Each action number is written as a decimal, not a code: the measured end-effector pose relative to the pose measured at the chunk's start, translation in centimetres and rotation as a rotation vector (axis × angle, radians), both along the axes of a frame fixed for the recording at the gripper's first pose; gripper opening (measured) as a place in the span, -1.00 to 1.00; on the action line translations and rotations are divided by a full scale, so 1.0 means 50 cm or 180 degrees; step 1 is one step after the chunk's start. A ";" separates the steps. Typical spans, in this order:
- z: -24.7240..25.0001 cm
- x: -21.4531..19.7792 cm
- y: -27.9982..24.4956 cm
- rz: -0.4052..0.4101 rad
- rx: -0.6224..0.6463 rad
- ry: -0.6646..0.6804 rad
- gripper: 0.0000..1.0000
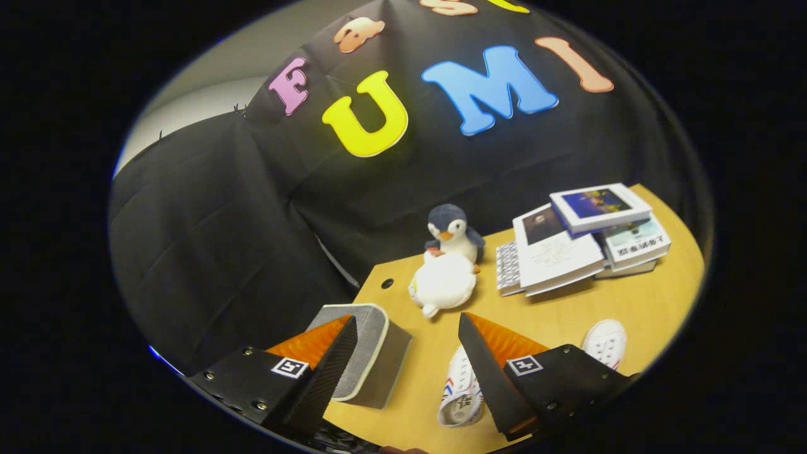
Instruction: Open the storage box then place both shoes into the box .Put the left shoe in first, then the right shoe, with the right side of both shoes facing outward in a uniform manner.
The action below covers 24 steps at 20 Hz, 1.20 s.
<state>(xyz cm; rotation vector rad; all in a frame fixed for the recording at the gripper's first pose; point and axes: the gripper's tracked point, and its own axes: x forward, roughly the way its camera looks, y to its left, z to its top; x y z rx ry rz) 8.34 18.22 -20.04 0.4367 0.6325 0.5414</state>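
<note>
1. Storage box (369,353), grey with a pale rim, is sitting closed at the table's (637,309) left edge, just ahead of the left finger.
2. Gripper (403,356) is hovering with jaws spread, pinching nothing.
3. Judged best: be catching the lid's rim squarely and lifting steadily, since both shoes (460,394) (606,343) are waiting under the right finger.
4. Book (599,207) covers are carrying print too small to read.

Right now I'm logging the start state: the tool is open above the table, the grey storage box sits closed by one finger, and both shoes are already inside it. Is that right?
Not quite: the shoes are not inside. The gripper view shows both white shoes lying on the wooden table. The rest holds: the tool is open and the grey storage box sits closed by one finger.
</note>
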 end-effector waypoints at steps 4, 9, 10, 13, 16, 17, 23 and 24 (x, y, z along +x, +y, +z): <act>-0.083 0.009 0.075 0.0323 0.0203 0.0406 0.93; -0.176 0.004 0.146 0.0514 0.0536 0.0951 0.93; -0.189 0.000 0.158 0.0561 0.0594 0.1049 0.93; -0.216 -0.015 0.214 0.0716 0.0857 0.1349 0.93; -0.247 -0.015 0.266 0.0806 0.1029 0.1569 0.93; -0.252 -0.019 0.274 0.0813 0.1092 0.1632 0.93; -0.271 -0.046 0.333 0.0927 0.1208 0.1833 0.90; -0.270 -0.043 0.340 0.0919 0.1225 0.1810 0.74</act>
